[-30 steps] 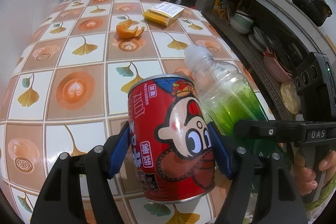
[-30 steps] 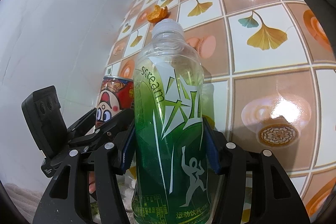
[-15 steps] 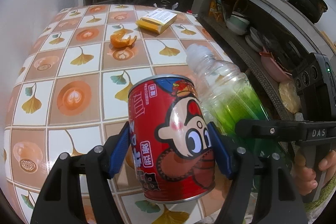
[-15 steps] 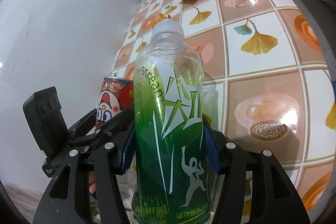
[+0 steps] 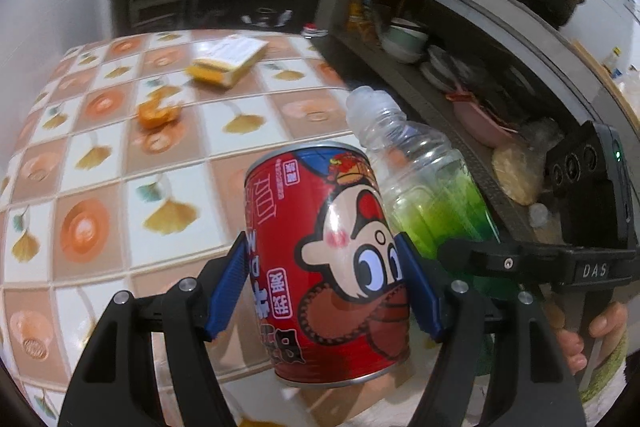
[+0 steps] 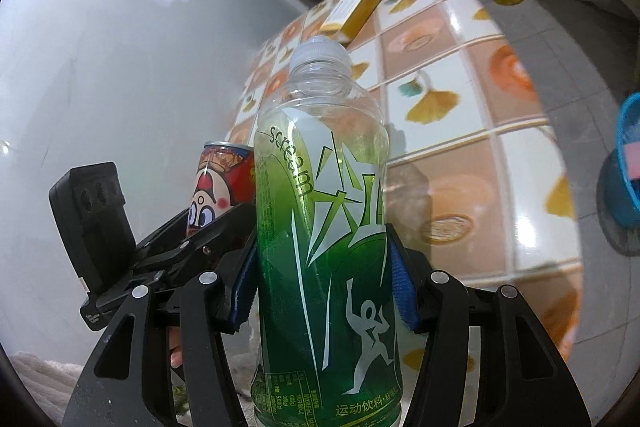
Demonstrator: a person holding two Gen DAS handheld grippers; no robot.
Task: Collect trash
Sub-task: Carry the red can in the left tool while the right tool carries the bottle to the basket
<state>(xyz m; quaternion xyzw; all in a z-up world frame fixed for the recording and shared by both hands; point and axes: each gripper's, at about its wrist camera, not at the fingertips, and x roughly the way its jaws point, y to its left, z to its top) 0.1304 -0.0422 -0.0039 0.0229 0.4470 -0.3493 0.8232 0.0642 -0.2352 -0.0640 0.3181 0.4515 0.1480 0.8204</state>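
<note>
Red cartoon can sits clamped in your left gripper, clear of the tiled table; the right gripper grips the green sports-drink bottle. Risk: they ride close, so a knock could loosen either grip.

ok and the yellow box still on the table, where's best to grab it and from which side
Both tongs are full for now. The box lies flat on its broad face on the table, so its thin yellow long edges are probably the best hold. Come from above with one finger on each long edge, near the middle. The orange peel lies apart from it, on the near side, so it should not get in the way.
</note>
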